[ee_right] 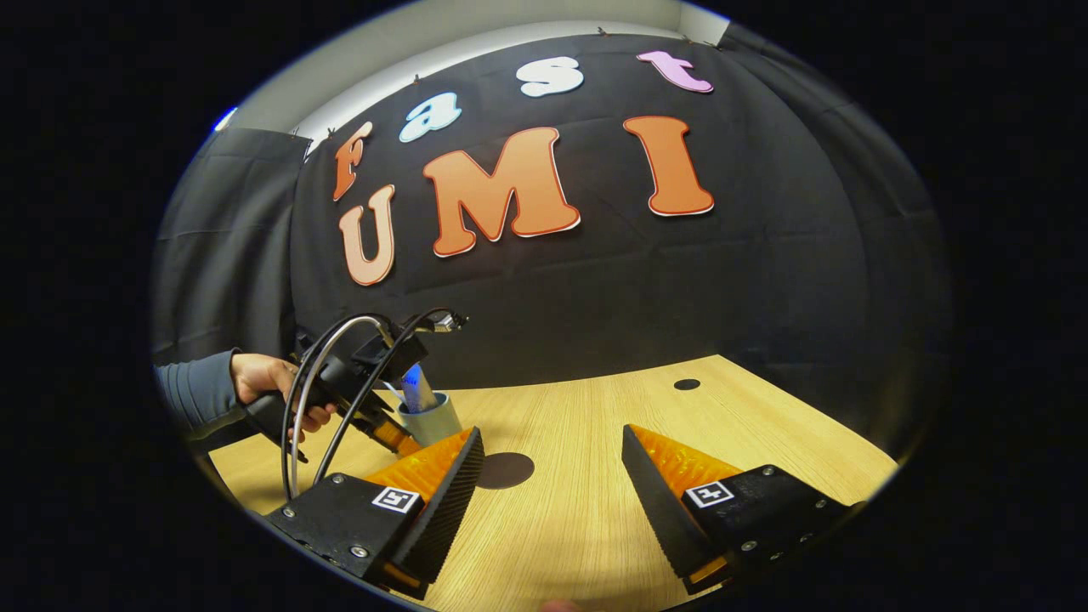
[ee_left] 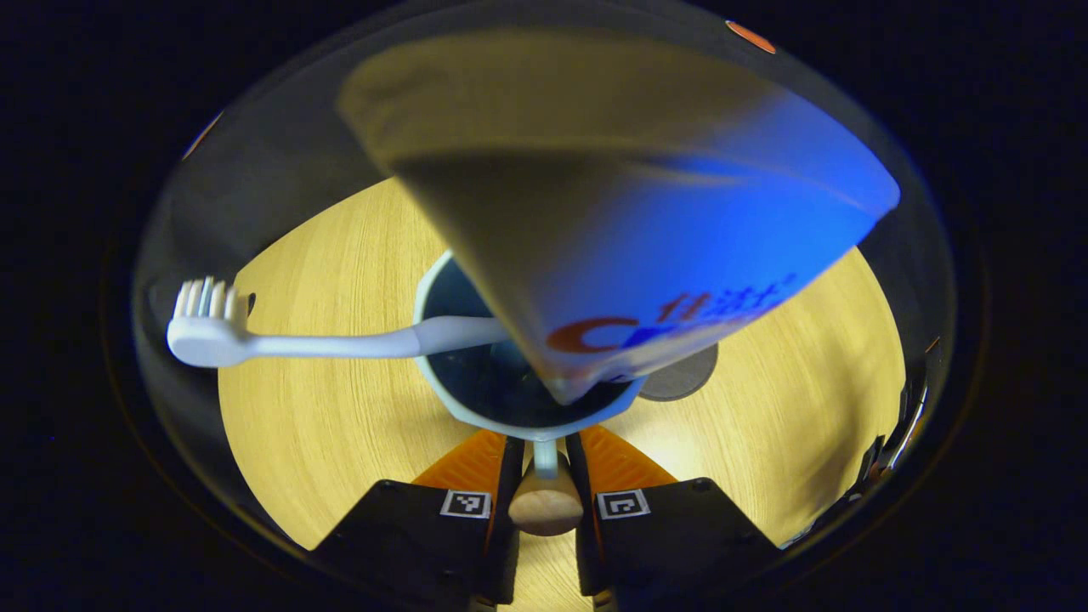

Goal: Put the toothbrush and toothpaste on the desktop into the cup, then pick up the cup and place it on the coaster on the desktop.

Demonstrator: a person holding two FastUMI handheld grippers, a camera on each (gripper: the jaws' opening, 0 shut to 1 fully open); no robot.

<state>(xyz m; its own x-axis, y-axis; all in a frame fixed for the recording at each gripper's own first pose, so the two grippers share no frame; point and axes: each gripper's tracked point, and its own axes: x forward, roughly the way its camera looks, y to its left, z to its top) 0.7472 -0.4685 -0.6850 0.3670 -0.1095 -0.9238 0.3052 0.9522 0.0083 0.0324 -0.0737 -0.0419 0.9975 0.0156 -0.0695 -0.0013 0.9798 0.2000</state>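
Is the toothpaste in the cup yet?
Yes. The toothpaste stands with its lower end inside the cup, beside the toothbrush.

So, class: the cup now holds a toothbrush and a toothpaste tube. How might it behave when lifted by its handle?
The cup is probably top-heavy: the toothpaste tube stands tall above its rim. The toothbrush overhangs sideways, so it may tip or swing. The left gripper holds only the narrow handle, so the cup could pivot.

- The slim plastic toothbrush [ee_left: 340, 342] is white all over, bristles included.
- The soft toothpaste tube [ee_left: 646, 246] is blue with red lettering.
- The round ceramic cup [ee_left: 442, 374] is pale outside, dark inside.
- The flat round coaster [ee_right: 504, 469] is dark grey.
- The wooden tabletop [ee_right: 586, 501] is light, fine-grained.
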